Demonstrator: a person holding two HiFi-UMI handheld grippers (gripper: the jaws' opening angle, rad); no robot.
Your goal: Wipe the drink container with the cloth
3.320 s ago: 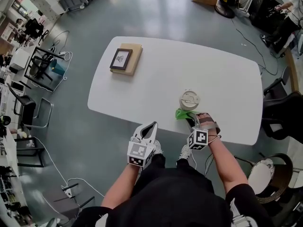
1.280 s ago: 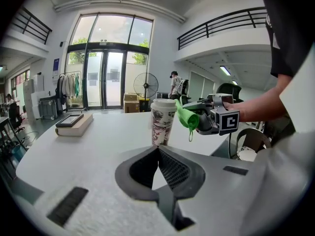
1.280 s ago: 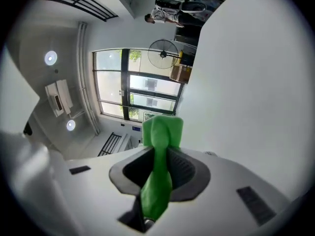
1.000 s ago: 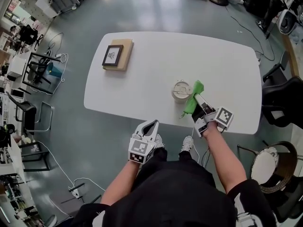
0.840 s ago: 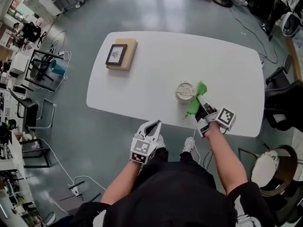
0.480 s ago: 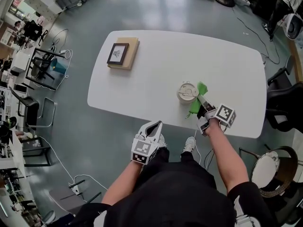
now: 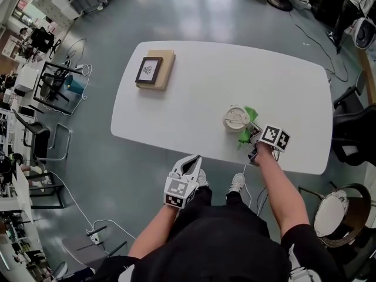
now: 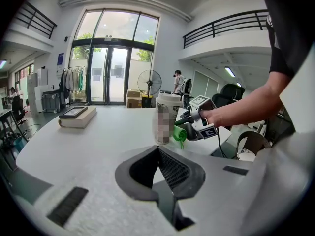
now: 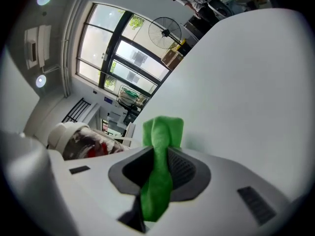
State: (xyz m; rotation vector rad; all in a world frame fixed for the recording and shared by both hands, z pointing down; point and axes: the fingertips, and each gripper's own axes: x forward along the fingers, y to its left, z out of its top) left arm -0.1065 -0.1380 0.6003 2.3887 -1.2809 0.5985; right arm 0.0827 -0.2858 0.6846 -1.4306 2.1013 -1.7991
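A lidded paper drink cup [image 7: 236, 118] stands near the front edge of the white table [image 7: 200, 81]. My right gripper [image 7: 252, 131] is shut on a green cloth [image 7: 247, 124], which rests against the cup's right side. In the right gripper view the cloth [image 9: 160, 168] runs up between the jaws, and the cup [image 9: 83, 141] lies at the left, tilted by the camera's roll. The left gripper [image 7: 189, 164] hangs in front of the table over the floor, shut and holding nothing. From the left gripper view the cup [image 8: 165, 118], the cloth [image 8: 179, 133] and the right gripper [image 8: 185, 123] are straight ahead.
A framed picture on a flat wooden box [image 7: 154, 69] lies at the table's far left. Black chairs [image 7: 352, 134] stand off the right end. A round stool [image 7: 331, 215] is at my right, and desks with chairs [image 7: 41, 81] line the left.
The right gripper has rolled and drawn closer to the cup, sliding the green cloth down along the cup's right side. The left gripper has stayed in place.
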